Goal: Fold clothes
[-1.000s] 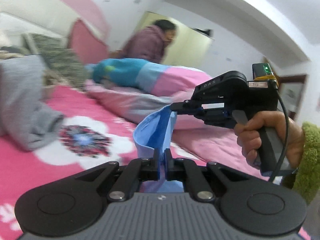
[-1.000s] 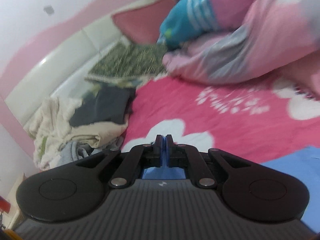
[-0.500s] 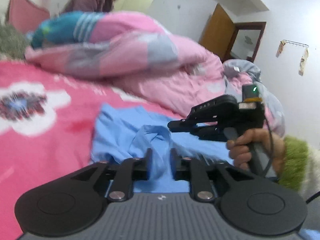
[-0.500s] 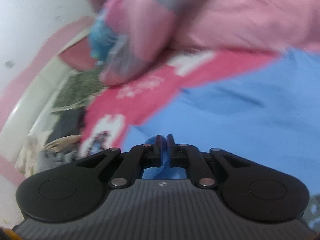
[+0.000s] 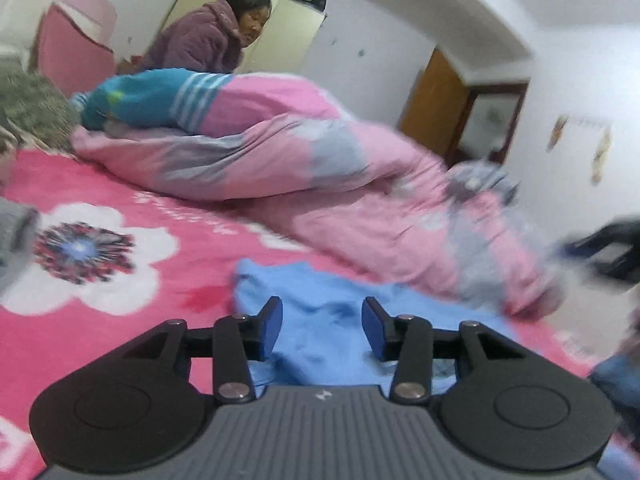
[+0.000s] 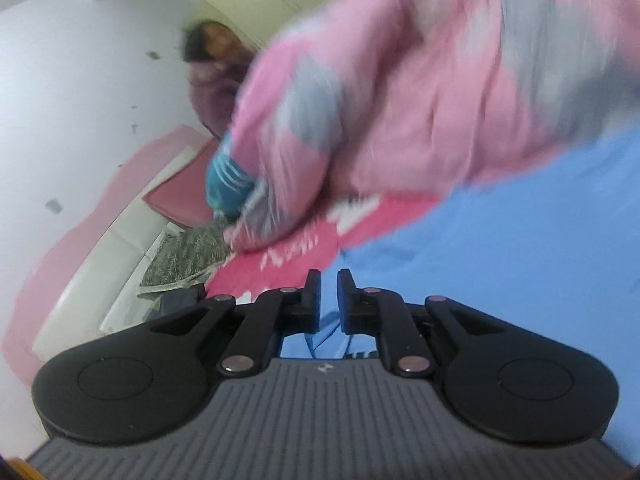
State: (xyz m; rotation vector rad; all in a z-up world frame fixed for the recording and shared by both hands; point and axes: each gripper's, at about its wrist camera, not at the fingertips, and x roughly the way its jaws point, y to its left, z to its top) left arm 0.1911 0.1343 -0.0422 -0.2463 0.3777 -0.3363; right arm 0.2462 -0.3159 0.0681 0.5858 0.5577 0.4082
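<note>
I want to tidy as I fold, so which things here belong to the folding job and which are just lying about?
Job: blue garment; left gripper, jaws opening; right gripper, jaws opening.

Lying about: pink quilt; flowered bedspread; grey cloth; seated person.

- The left gripper (image 5: pixel 322 326), clamped on a raised fold of the blue garment (image 5: pixel 320 312) a second ago, now has its jaws opening, nothing pinched between them; the cloth lies flat on the pink bedspread (image 5: pixel 120 312).
- The right gripper (image 6: pixel 329 296) no longer pinches the blue cloth: its jaws are opening, a narrow gap showing.
- In the left wrist view it has swung from mid-frame to the far right edge, blurred.
</note>
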